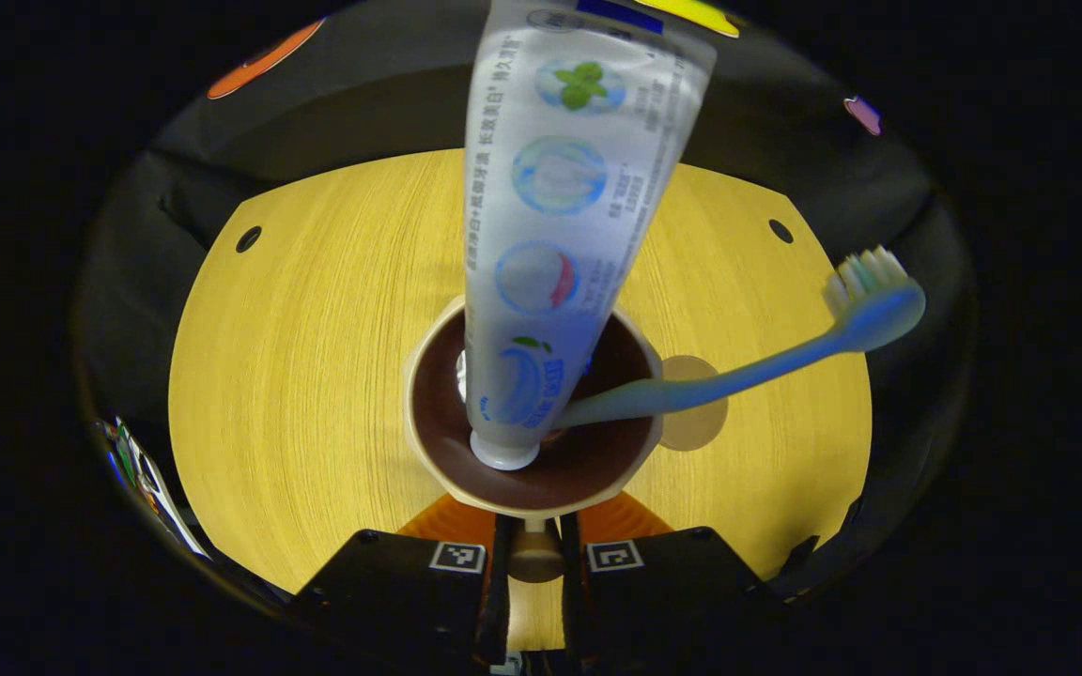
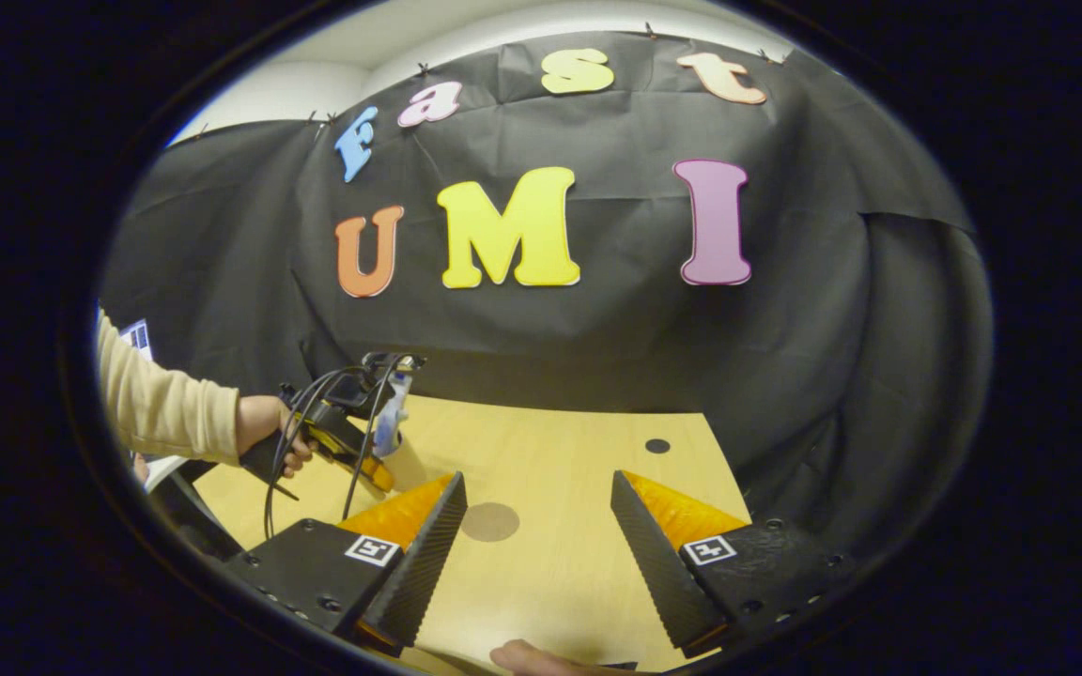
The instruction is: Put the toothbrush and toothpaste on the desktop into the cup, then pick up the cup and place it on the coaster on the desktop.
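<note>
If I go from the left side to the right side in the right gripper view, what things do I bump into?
Sleeve → hand → left hand-held gripper it holds → coaster lying flat on the table → small dark hole in the tabletop.

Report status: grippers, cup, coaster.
Left gripper shut on cup handle; toothpaste and toothbrush inside. Right gripper open, holding nothing. Coaster bare.
</note>
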The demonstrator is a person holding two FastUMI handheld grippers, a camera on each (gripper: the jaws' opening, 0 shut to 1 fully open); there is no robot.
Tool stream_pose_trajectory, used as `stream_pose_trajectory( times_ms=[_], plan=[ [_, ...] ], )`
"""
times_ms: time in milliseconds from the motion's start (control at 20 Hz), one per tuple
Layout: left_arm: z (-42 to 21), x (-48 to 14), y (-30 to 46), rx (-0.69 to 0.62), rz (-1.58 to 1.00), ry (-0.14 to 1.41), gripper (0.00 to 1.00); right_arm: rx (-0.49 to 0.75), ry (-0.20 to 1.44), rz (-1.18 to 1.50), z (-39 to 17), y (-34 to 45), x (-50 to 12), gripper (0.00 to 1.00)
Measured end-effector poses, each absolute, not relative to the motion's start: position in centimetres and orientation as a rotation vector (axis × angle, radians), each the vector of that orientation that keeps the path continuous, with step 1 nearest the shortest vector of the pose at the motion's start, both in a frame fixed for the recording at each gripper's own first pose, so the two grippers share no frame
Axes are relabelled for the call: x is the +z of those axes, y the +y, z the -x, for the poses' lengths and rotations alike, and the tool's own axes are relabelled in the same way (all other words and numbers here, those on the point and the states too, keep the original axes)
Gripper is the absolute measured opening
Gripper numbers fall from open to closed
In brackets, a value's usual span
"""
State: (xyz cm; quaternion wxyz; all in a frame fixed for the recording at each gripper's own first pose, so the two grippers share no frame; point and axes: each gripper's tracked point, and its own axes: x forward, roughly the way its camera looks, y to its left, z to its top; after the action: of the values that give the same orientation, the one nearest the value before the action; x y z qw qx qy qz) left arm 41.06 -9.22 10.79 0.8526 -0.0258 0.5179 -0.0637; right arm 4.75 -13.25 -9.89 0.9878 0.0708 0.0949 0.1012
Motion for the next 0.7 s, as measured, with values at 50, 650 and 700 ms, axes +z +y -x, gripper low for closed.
stream_pose_trajectory(
  times_ms=[50, 650, 700],
  plan=[
    [-41.4, 11.9, -10.7, -0.154, 0.059, 1.101, 0.25, 0.208, 0.192, -0.143, -4.9, -13.3, -10.0, 0.94],
    [-49.6, 22.0, -22.5, -0.227, -0.021, 1.228, 0.25, 0.175, 0.237, -0.183, -6.5, -18.2, -12.8, 0.93],
    [-50.3, 22.9, -22.9, -0.225, -0.022, 1.244, 0.25, 0.171, 0.243, -0.188, -6.5, -18.6, -13.2, 0.94]
  ],
)
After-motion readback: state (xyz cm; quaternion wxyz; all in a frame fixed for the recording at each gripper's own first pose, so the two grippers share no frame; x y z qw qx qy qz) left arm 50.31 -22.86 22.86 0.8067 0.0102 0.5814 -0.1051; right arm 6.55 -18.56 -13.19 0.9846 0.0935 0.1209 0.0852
